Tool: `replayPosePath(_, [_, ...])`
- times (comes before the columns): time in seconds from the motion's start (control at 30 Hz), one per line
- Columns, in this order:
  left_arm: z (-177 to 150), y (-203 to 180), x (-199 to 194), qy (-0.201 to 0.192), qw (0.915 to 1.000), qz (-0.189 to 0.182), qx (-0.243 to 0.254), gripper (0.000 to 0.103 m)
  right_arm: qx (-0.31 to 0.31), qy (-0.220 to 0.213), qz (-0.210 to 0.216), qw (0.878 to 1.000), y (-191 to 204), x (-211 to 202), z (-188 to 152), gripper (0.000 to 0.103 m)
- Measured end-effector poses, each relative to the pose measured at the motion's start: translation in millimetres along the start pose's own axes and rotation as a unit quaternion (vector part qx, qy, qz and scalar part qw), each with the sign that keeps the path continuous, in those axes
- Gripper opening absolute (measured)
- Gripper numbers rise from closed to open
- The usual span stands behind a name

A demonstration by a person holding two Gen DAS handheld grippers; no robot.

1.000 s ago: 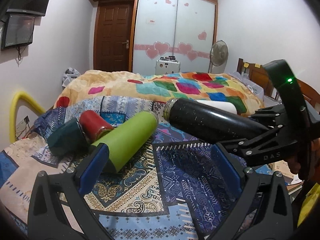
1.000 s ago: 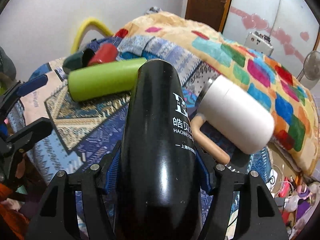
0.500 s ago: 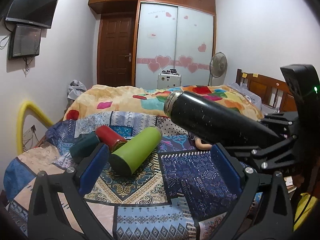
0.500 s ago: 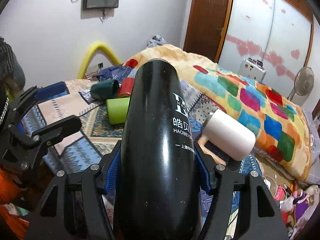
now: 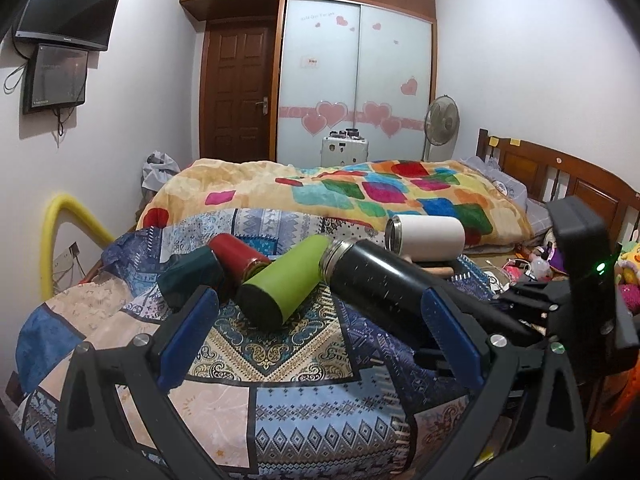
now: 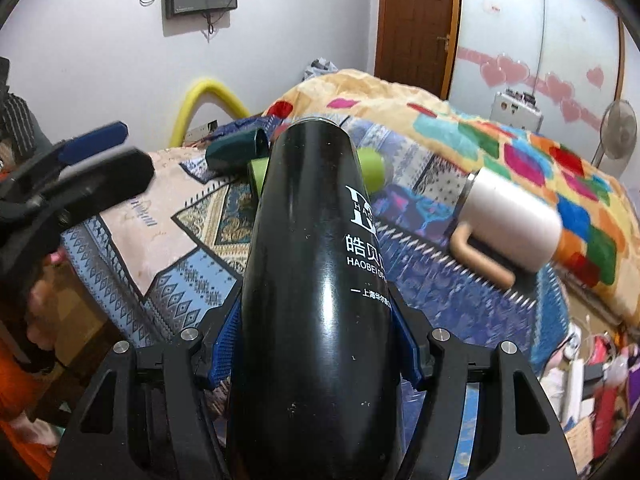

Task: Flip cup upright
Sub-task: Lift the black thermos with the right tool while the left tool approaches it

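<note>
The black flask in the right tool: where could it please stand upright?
Free: patterned cloth in front of the green cup, near the left tool. Crowded: behind, around the red cup, teal cup and white mug.

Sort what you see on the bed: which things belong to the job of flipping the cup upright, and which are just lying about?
In the job:
black flask, clamped in the right gripper
left gripper, open, nothing between its fingers

Lying about:
green bottle
red cup
dark teal cup
white mug
</note>
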State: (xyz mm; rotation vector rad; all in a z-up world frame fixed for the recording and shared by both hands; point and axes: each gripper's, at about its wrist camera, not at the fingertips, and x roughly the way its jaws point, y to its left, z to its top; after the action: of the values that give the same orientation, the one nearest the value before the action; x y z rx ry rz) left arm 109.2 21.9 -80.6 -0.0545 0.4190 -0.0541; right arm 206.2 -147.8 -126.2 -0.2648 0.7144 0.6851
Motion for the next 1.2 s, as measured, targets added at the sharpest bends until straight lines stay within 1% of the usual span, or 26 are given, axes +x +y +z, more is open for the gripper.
replayPosePath(0.13, [-7, 1, 4, 0.009, 1.0, -0.004, 0.0, 0.103, -0.001, 0.013, -0.005, 1.0, 3, 12, -4, 0.061])
replayPosePath(0.3, [-14, -2, 15, 0.022, 0.9997, -0.011, -0.001, 0.103, -0.007, 0.042, -0.007, 0.999, 5, 26, -5, 0.061])
replayPosePath(0.6, [-18, 1, 26, 0.038, 0.9992, -0.011, -0.002, 0.103, -0.009, 0.071, 0.006, 0.997, 8, 38, -11, 0.062])
replayPosePath(0.7, [-17, 2, 25, 0.038, 0.9992, -0.009, -0.003, 0.103, -0.013, 0.059, -0.006, 0.998, 10, 35, -10, 0.062])
replayPosePath(0.83, [-15, 2, 23, 0.034, 0.9994, -0.004, 0.0, 0.103, -0.004, 0.036, 0.014, 0.999, 6, 16, -4, 0.062])
replayPosePath(0.93, [-14, 4, 25, 0.035, 0.9994, 0.0, 0.002, 0.103, -0.008, 0.016, 0.001, 1.0, 3, -1, -2, 0.062])
replayPosePath(0.97, [-15, 4, 28, 0.038, 0.9993, 0.001, 0.003, 0.103, -0.008, 0.007, -0.01, 1.0, -2, -8, -1, 0.062])
replayPosePath(1.03, [-18, 4, 36, 0.05, 0.9987, 0.003, 0.005, 0.103, -0.003, -0.003, -0.023, 1.0, -12, -16, 0, 0.062])
replayPosePath(1.1, [-24, 3, 48, 0.071, 0.9975, 0.003, 0.006, 0.103, 0.012, -0.004, -0.035, 0.999, -27, -19, 0, 0.062])
replayPosePath(1.13, [-28, 2, 54, 0.081, 0.9967, 0.002, 0.007, 0.103, 0.018, 0.001, -0.044, 0.999, -36, -19, -3, 0.062])
replayPosePath(1.2, [-35, -1, 65, 0.099, 0.9949, 0.005, 0.015, 0.103, 0.017, 0.019, -0.049, 0.999, -47, -13, -8, 0.062])
